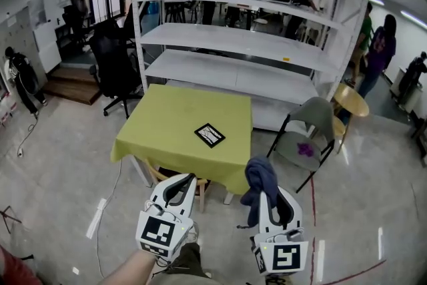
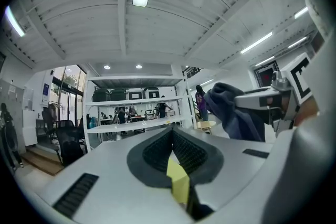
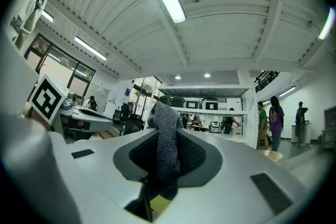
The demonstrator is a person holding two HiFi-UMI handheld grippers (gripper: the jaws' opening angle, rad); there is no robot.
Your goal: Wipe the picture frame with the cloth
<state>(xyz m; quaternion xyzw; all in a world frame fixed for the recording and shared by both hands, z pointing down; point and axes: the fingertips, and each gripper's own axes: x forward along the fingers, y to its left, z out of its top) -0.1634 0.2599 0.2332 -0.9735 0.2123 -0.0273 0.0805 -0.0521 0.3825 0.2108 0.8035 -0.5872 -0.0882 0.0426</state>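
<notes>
Workshop floor with white shelving (image 1: 240, 43) at the back; green tabletop (image 1: 167, 123) stands in front of it, well ahead of you. Picture frame (image 1: 209, 135) lies flat on it, right of centre toward the near edge, nothing touching it

Right gripper (image 1: 267, 195) is clamped on the dark blue cloth (image 1: 260, 173): a fold is pinched between the jaws, the bulk bunches above the tips and a tail hangs below. Left gripper (image 1: 189, 178) has its jaws fully together with nothing between them. Both point level toward the tabletop, side by side, well short of it

Step as I read it: approach. Cloth is in hand, no wiping done yet

Next move, my call: close the gap to the tabletop, tip the right gripper down so the bunched cloth meets the frame rather than the jaw tips. Frame looks light and loose on a tablecloth, so it'll likely slide; pin an edge with the shut left gripper before you stroke. Watch the folding chair (image 1: 307, 137) at the right corner as you step in
</notes>
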